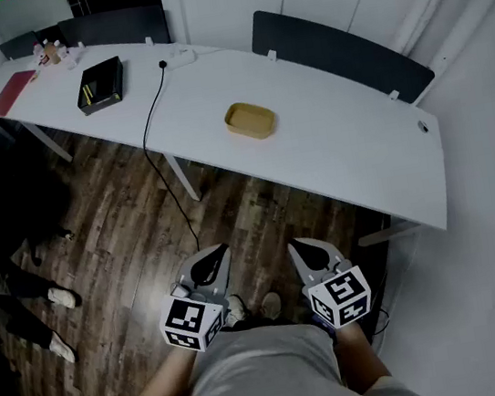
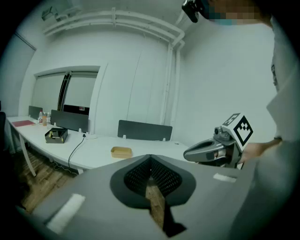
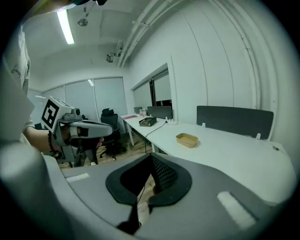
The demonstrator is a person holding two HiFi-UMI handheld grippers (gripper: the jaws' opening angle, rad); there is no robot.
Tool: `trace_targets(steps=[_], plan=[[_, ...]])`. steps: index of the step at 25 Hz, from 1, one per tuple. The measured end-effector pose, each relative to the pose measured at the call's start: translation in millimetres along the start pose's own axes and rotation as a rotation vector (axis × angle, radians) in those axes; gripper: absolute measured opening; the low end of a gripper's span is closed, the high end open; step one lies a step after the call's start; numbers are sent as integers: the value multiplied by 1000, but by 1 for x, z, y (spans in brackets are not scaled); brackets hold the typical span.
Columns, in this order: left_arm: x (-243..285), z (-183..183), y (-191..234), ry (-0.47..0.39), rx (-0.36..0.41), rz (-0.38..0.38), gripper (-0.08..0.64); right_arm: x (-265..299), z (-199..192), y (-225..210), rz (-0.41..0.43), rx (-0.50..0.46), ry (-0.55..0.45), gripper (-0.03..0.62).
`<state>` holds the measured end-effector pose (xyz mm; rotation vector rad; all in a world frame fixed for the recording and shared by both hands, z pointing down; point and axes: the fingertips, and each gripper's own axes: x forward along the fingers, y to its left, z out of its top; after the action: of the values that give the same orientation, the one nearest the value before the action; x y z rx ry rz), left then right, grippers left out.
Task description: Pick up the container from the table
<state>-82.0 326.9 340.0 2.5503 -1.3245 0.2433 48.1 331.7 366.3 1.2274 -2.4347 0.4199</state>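
Note:
The container (image 1: 250,120) is a shallow tan tray lying on the long white table (image 1: 350,140), near its middle. It also shows small and far off in the left gripper view as the container (image 2: 121,151) and in the right gripper view as the container (image 3: 187,139). Both grippers hang close to my body over the wooden floor, well short of the table. My left gripper (image 1: 216,252) (image 2: 150,161) is shut with nothing in it. Beside it, my right gripper (image 1: 297,246) (image 3: 151,159) is also shut and empty.
A black box (image 1: 101,84) and a black cable (image 1: 154,114) lie on the table's left part, with a red folder (image 1: 12,92) and small bottles (image 1: 49,53) at the far end. A dark panel (image 1: 337,54) stands behind the table. A person's legs (image 1: 22,291) are at left.

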Motion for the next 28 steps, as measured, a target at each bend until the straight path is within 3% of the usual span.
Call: trace_targets(steps=[16, 28], plan=[[-4, 1, -2, -5, 0, -7, 0, 2, 3, 12, 31, -3, -11, 15], [-20, 10, 29, -22, 20, -43, 0, 24, 20, 34, 3, -22, -27, 15]])
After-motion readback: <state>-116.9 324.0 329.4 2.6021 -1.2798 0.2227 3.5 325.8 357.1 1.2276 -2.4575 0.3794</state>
